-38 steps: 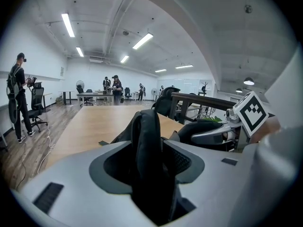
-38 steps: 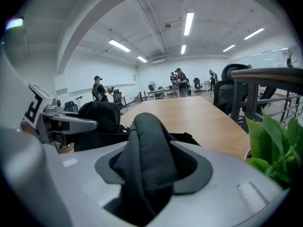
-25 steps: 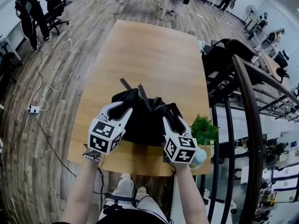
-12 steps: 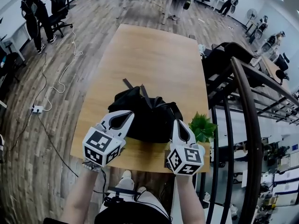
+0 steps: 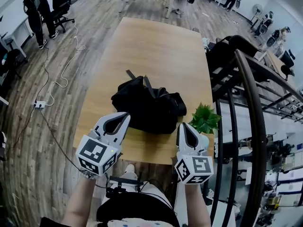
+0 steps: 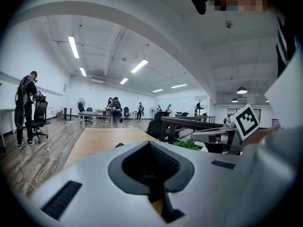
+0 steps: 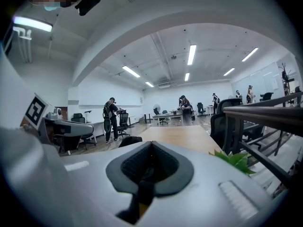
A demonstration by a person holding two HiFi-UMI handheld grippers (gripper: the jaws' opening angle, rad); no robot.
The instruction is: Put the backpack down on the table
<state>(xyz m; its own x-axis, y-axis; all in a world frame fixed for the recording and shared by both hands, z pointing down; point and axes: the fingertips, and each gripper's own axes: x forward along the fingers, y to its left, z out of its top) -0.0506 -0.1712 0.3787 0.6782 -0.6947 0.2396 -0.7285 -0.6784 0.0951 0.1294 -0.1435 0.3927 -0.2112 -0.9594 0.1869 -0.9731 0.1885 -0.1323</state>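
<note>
The black backpack lies slumped on the near half of the wooden table, its straps trailing toward the far side. My left gripper hovers shut just short of the bag's near left side and holds nothing. Off the bag's near right corner, my right gripper is also shut and empty. In the left gripper view the closed jaws fill the lower frame, with a sliver of the backpack beyond them. The right gripper view shows the backpack's top past its closed jaws.
A small potted plant stands at the table's near right corner, close to my right gripper. A dark metal railing runs along the right. Office chairs and people stand far back, and a cable lies on the floor at left.
Both grippers have let go of the backpack, closed their jaws and drawn back toward the person and upward. The backpack stays put on the table.
</note>
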